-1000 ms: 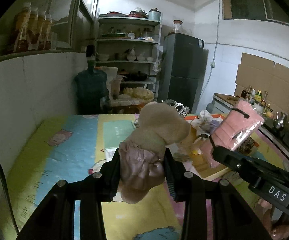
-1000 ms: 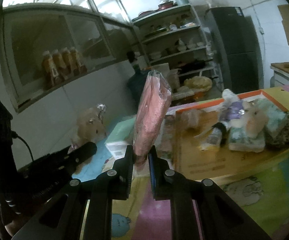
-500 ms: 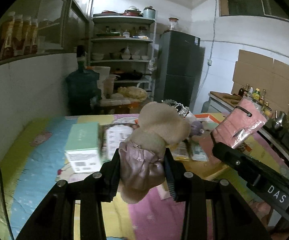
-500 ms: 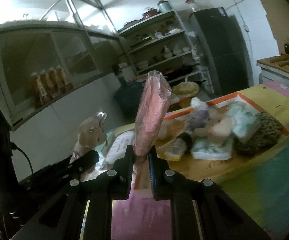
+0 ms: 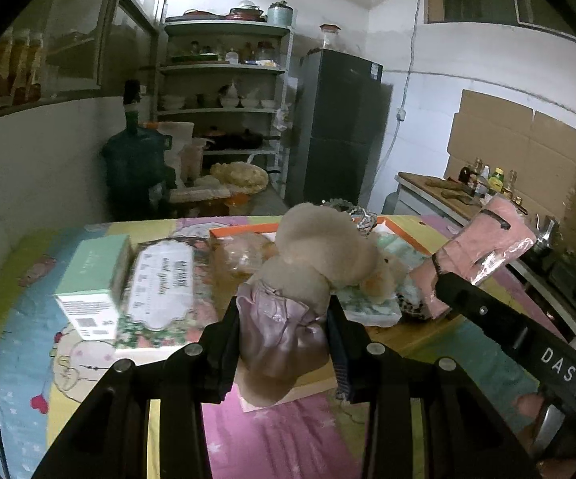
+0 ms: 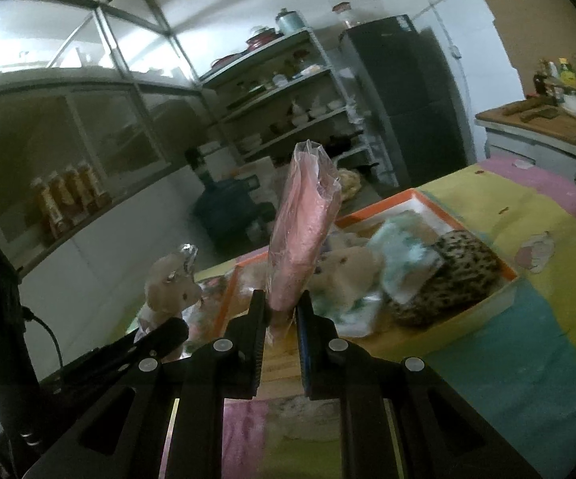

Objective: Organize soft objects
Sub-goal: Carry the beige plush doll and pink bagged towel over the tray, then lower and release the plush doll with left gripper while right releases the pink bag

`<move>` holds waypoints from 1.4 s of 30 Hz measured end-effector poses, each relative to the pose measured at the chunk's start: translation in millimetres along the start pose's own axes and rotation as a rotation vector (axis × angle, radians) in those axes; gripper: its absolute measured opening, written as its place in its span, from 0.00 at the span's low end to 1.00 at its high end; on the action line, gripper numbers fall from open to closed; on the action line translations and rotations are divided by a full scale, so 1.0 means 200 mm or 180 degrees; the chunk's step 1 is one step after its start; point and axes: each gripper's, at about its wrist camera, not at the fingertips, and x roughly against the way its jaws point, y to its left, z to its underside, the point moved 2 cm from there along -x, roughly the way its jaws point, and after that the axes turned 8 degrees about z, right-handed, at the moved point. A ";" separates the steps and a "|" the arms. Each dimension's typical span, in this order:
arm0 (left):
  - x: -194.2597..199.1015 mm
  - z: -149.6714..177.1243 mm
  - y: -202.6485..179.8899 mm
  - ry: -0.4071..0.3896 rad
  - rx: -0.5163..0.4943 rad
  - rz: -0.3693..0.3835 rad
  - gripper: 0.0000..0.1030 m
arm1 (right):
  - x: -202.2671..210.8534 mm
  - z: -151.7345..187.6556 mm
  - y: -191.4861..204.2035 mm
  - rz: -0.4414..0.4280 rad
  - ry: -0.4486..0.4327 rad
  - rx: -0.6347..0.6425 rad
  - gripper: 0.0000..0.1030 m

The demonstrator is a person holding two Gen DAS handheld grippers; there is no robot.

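Note:
My left gripper [image 5: 282,311] is shut on a beige plush toy [image 5: 312,247] in a pink dress, held upright above the table; the same plush toy [image 6: 170,285] shows at the left of the right wrist view. My right gripper [image 6: 282,301] is shut on the lower end of a pink cloth in a clear plastic bag [image 6: 304,223], which stands upright. That pink bag [image 5: 483,251] shows at the right of the left wrist view. Just beyond both grippers lies an orange-rimmed tray [image 6: 419,195] holding several soft things, among them a small plush [image 6: 348,273] and a speckled item [image 6: 447,275].
A mint-green box [image 5: 92,279] and a flowered flat pack [image 5: 164,283] lie on the colourful tablecloth [image 5: 20,339] left of the tray. Behind the table stand a water jug [image 5: 134,167], shelves [image 5: 224,92] and a dark fridge [image 5: 340,131]. A counter [image 6: 535,119] is at the right.
Both grippers have moved to the right across the table with their loads, toward the tray. The tray and its soft things now sit closer and more central in both views.

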 end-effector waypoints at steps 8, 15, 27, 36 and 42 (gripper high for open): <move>-0.12 -0.01 -0.06 0.0083 0.0009 0.0016 0.38 | -0.02 -0.03 -0.13 0.0055 0.0044 -0.0063 0.14; -0.23 -0.01 -0.10 0.0179 -0.0002 0.0016 0.38 | -0.11 -0.05 -0.18 -0.0040 0.0243 -0.0077 0.14; -0.38 -0.01 -0.08 0.0313 0.0013 -0.0054 0.38 | -0.30 -0.02 -0.19 -0.0298 0.0712 0.0018 0.15; -0.44 0.00 -0.08 0.0368 0.0015 -0.0088 0.39 | -0.38 -0.01 -0.19 -0.0330 0.0931 -0.0004 0.17; -0.49 0.02 -0.09 0.0457 -0.0027 -0.0074 0.39 | -0.39 0.00 -0.20 -0.0243 0.0951 -0.0014 0.20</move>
